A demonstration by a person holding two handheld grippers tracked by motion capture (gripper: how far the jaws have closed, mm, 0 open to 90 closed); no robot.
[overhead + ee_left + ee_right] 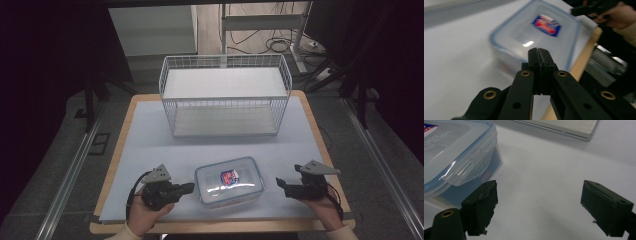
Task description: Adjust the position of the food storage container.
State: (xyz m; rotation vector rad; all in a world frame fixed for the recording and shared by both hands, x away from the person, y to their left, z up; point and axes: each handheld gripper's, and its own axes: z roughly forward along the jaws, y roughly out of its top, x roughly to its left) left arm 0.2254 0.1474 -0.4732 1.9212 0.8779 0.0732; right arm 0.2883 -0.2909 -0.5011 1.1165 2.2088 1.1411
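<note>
The left gripper [187, 188] sits just beside the left end of the plastic box [229, 181], which lies near the front edge of the table [305, 102], between the two hands and well in front of the wire basket [225, 95]. Its jaws are pressed together, tips aimed at the box wall. The risk on this side is a plain shove: with the jaws together it can only push, and a lidded box on a smooth white mat [150, 135] would likely slide toward the right or skew round rather than stay put.

The right gripper [280, 183] has its jaws wide apart, a little off the right end of the box. If it comes in too low or off to one side, one jaw could catch the clip flap [469, 170] on the lid and pop it, or nudge the box toward the front edge.

The high view gives the layout: both grippers flanking the box, the basket behind. The left gripper view [539, 53] shows the jaws meeting with no gap, and the red and blue label [546, 25] on the lid, though the box is blurred there, so whether the tips touch it I cannot tell. The right gripper view [539, 195] shows the lid's clips and blue seal close up, and bare mat between the jaws.
</note>
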